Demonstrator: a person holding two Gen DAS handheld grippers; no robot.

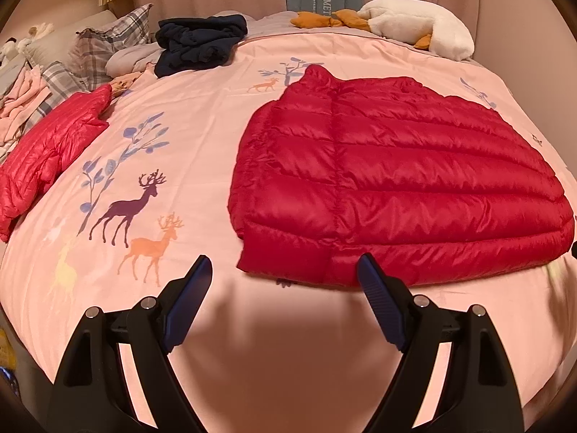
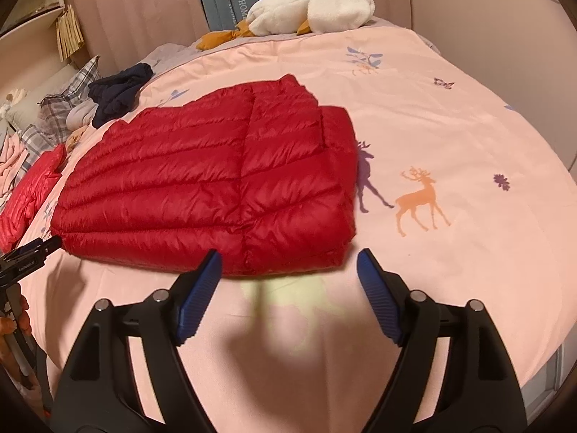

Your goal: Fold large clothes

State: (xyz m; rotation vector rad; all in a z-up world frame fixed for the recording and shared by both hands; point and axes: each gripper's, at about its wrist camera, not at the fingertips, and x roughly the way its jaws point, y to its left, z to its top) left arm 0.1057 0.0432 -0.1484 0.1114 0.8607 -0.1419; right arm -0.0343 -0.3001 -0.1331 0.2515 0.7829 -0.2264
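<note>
A red quilted down jacket (image 1: 396, 180) lies flat on the pink bed, sleeves folded in, collar pointing away; it also shows in the right wrist view (image 2: 209, 184). My left gripper (image 1: 285, 270) is open and empty, hovering just short of the jacket's near hem, toward its left corner. My right gripper (image 2: 288, 263) is open and empty, just short of the hem near the jacket's right corner. The left gripper's tip (image 2: 32, 249) shows at the left edge of the right wrist view.
A pink-red jacket (image 1: 47, 148) lies at the bed's left edge. A dark navy garment (image 1: 198, 41) is bunched at the back left, by plaid pillows (image 1: 104, 47). A white goose plush (image 1: 414, 25) lies at the far edge. The deer-print cover (image 1: 180, 137) spreads around.
</note>
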